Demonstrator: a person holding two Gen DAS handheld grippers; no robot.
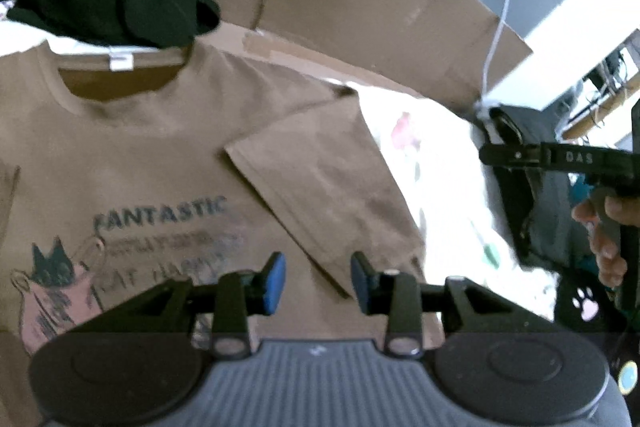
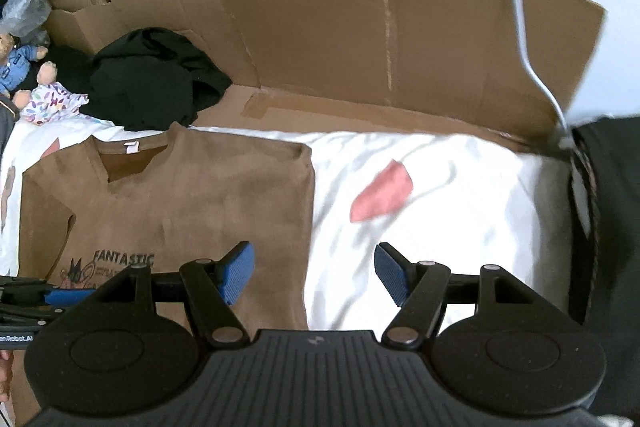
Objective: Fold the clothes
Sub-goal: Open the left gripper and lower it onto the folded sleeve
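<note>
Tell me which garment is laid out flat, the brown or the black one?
The brown T-shirt, spread flat with a sleeve folded in; the black garment is bunched up behind its collar.

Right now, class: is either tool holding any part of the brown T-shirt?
Nothing is held. The left tool and the right tool both stand open above the brown T-shirt, with nothing between their pads.

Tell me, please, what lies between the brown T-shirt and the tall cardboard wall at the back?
In the right wrist view, a bare strip of white sheet and then flat taped cardboard lie between the brown T-shirt and the cardboard wall.
</note>
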